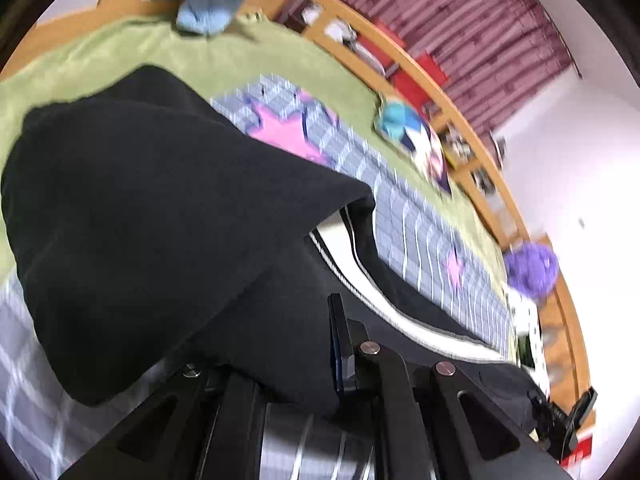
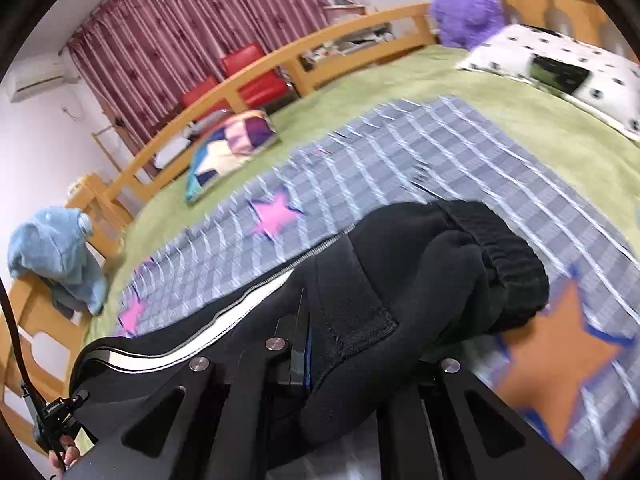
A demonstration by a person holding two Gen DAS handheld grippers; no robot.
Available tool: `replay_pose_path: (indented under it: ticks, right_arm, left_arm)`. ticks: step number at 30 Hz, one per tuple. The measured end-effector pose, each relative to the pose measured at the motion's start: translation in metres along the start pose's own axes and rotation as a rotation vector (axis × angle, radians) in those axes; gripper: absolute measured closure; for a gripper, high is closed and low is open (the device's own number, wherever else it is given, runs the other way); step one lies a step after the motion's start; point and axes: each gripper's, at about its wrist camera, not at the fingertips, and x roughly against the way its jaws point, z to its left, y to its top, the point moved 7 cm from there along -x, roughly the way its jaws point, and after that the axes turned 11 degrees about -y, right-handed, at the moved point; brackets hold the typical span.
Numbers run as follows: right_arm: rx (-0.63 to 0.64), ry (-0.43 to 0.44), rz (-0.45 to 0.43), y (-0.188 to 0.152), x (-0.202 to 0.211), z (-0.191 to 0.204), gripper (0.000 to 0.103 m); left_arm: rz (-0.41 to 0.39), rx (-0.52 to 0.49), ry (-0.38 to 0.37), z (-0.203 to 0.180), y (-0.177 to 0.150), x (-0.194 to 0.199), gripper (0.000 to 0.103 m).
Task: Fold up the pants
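On the bed, black fleece pants (image 1: 160, 216) with a white side stripe lie bunched over a grey checked blanket (image 2: 360, 168) printed with pink and orange stars. Left gripper (image 1: 280, 364): fingers closed onto a soft, rounded fold of the pants. Right gripper (image 2: 352, 356): clamped on the pants near the ribbed elastic waistband (image 2: 508, 256). Green sheet (image 2: 440, 76) beneath the blanket; curved wooden rail (image 2: 248, 80) behind; patchwork cushion (image 2: 228, 148) near that rail.
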Motion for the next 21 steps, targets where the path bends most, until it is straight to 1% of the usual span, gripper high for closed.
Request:
replay_pose_path:
  ticks: [2,4,6,8,9,11,12,13,14,15,16,18,20,21]
  right_arm:
    - [0.003,-0.025,0.022,-0.021,0.010,-0.027,0.095]
    - [0.001,-0.046,0.049,-0.041,0.010,-0.045,0.095]
    - [-0.013,-0.052,0.084,-0.065,0.008,-0.059,0.094]
    - [-0.024,-0.052,0.125,-0.085,-0.001,-0.065,0.090]
    - [-0.032,-0.054,0.137,-0.092,-0.003,-0.068,0.088]
    - [-0.052,-0.049,0.152,-0.107,-0.003,-0.075,0.079]
    - [-0.058,-0.043,0.152,-0.112,0.000,-0.078,0.076]
    - [-0.067,-0.037,0.146,-0.116,0.005,-0.083,0.068]
    - [-0.076,-0.041,0.132,-0.119,0.011,-0.088,0.060]
    - [-0.085,-0.042,0.118,-0.119,0.017,-0.093,0.057]
    - [-0.095,-0.037,0.106,-0.120,0.023,-0.099,0.051]
    - [-0.133,-0.018,0.078,-0.117,0.033,-0.113,0.040]
    - [-0.178,-0.026,0.055,-0.108,0.032,-0.124,0.036]
    - [-0.198,-0.017,0.053,-0.103,0.029,-0.128,0.036]
  left_arm:
    - [0.027,-0.001,0.003,0.006,-0.025,0.004,0.093]
    - [0.036,0.016,0.004,0.013,-0.038,0.007,0.093]
    - [0.046,0.026,0.001,0.016,-0.044,0.007,0.092]
    - [0.067,0.025,0.010,0.022,-0.046,0.003,0.091]
    - [0.080,0.028,0.020,0.027,-0.052,0.005,0.089]
    - [0.097,0.029,0.064,0.032,-0.059,0.004,0.085]
    - [0.096,0.014,0.084,0.034,-0.067,0.009,0.079]
    - [0.096,-0.013,0.108,0.034,-0.068,0.012,0.069]
    - [0.095,-0.040,0.131,0.033,-0.069,0.017,0.064]
    - [0.091,-0.060,0.146,0.032,-0.070,0.021,0.056]
    - [0.087,-0.076,0.154,0.030,-0.070,0.025,0.053]
    - [0.075,-0.089,0.157,0.025,-0.068,0.032,0.051]
    - [0.069,-0.089,0.160,0.020,-0.067,0.034,0.048]
    - [0.066,-0.087,0.160,0.018,-0.066,0.035,0.047]
